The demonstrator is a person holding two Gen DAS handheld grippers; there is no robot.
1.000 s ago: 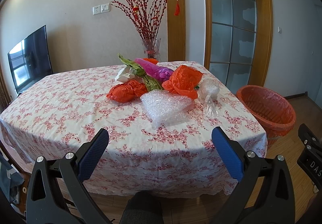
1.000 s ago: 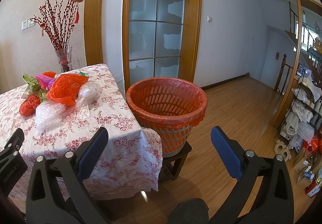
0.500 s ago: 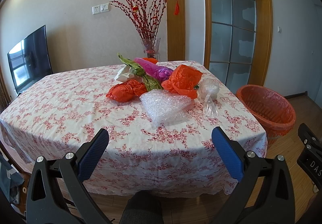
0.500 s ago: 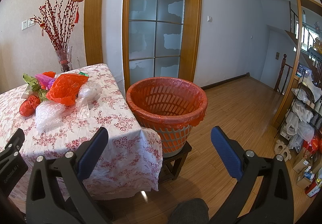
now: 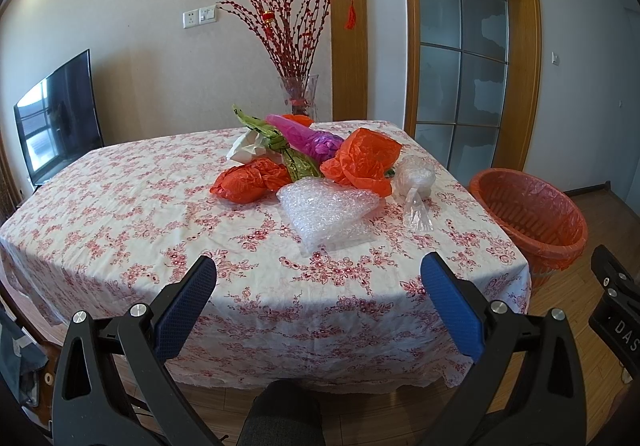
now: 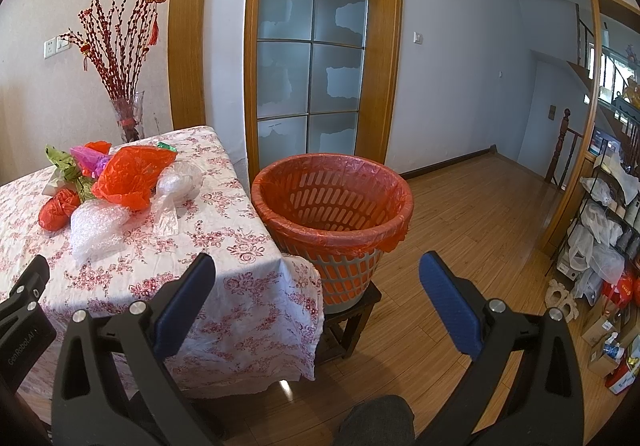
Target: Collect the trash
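Observation:
A heap of trash lies on the flowered tablecloth (image 5: pixel 120 213): a bubble wrap sheet (image 5: pixel 328 209), a clear plastic bag (image 5: pixel 414 185), two crumpled orange bags (image 5: pixel 364 161) (image 5: pixel 252 181), a purple bag (image 5: pixel 312 135), green wrapping (image 5: pixel 296 163) and white paper (image 5: pixel 246 147). An orange-lined basket (image 6: pixel 332 201) stands on a low stool right of the table. My left gripper (image 5: pixel 318 282) hovers open before the table's near edge, well short of the pile. My right gripper (image 6: pixel 316 282) is open, empty, and faces the basket.
A glass vase (image 5: pixel 300 95) of red branches stands at the table's far edge. A television (image 5: pixel 56 121) is at the left wall. A wooden-framed glass door (image 6: pixel 312 57) lies behind the basket. Shelves with bags and boxes (image 6: pixel 604 230) line the right over wooden floor (image 6: pixel 480 213).

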